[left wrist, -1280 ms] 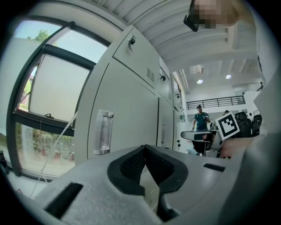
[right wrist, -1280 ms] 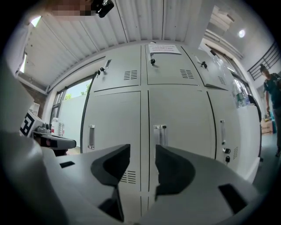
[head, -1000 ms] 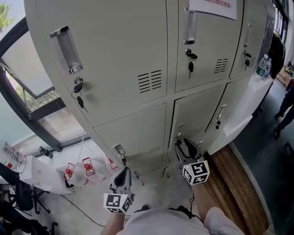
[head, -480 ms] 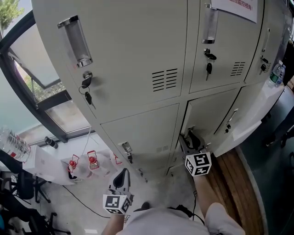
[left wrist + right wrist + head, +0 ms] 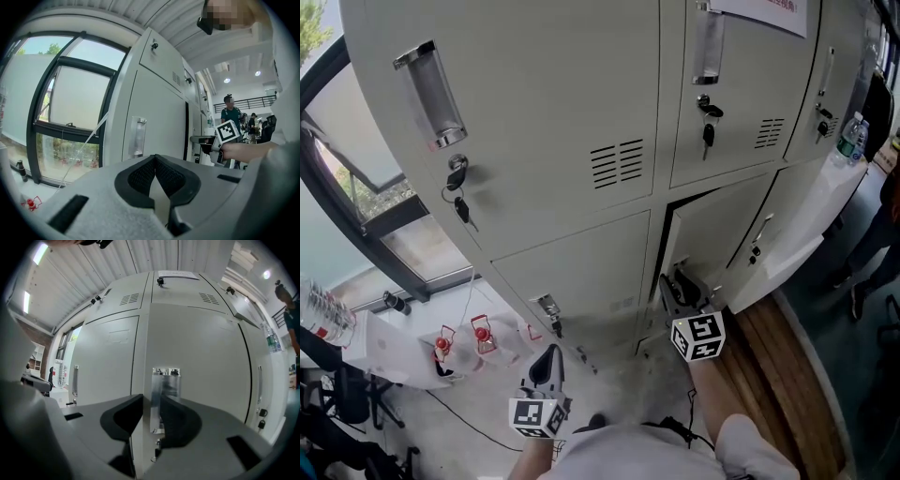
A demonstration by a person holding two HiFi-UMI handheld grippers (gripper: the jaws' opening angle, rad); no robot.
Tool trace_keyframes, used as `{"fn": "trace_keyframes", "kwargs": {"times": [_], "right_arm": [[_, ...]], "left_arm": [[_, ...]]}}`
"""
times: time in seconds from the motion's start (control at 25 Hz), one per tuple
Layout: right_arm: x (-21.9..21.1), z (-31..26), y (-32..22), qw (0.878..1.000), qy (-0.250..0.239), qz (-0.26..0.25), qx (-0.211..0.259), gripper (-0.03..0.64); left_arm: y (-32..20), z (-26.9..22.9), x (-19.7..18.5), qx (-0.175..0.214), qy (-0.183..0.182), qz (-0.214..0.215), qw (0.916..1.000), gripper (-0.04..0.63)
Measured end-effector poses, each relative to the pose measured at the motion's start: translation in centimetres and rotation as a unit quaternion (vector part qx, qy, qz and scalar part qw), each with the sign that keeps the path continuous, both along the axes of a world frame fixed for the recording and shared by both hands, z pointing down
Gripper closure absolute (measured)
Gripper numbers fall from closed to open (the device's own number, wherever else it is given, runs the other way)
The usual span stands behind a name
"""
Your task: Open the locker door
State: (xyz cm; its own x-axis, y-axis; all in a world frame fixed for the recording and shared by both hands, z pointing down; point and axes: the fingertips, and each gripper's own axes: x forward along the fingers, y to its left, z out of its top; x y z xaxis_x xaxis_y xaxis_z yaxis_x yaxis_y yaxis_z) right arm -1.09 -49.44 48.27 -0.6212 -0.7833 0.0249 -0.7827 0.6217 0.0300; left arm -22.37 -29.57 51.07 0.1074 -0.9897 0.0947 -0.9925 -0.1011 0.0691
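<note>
Standing before the person is a grey locker bank (image 5: 544, 112) that fills the far side of the scene. The door to be opened looks to be the lower middle locker door (image 5: 712, 225), since the right gripper is on it. It sits below a keyed upper door and to the left of another lower door (image 5: 787, 234), which hangs wide open.

The task is barely begun. A dark gap (image 5: 667, 211) runs along the target door's top and left edge, so it seems unlatched and cracked ajar, but nearly the whole swing is left.

The right gripper (image 5: 682, 286) is up against the door's near left edge. In the right gripper view its jaws (image 5: 151, 401) are closing. One jaw is on the seam side and the other lies over the chrome recessed handle (image 5: 165, 390), with the door's edge strip between them. A sliver of door shows between the pads, so I judge the grip not yet firm.

The left gripper (image 5: 548, 361) hangs low and near, well apart from the lockers. Its jaws (image 5: 154, 159) are together on nothing, and it takes no part here.

What remains is to finish the pinch and draw the door outward.
</note>
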Motion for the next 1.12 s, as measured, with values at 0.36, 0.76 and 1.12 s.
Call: {"fn": "trace_keyframes", "kwargs": {"times": [0.36, 0.76, 1.12], "right_arm": [[2.5, 0.1, 2.6, 1.000, 0.000, 0.022, -0.002, 0.505], [6.3, 0.2, 5.7, 0.998, 0.007, 0.068, -0.002, 0.503], [10.6, 0.4, 8.0, 0.993, 0.007, 0.120, -0.003, 0.503]], "left_arm": [[-1.5, 0.3, 2.3, 0.002, 0.007, 0.051, 0.9987, 0.594], [-2.3, 0.4, 6.0, 0.004, 0.015, 0.120, 0.9927, 0.594], [-3.0, 0.5, 9.3, 0.004, 0.019, 0.173, 0.9846, 0.594]]}}
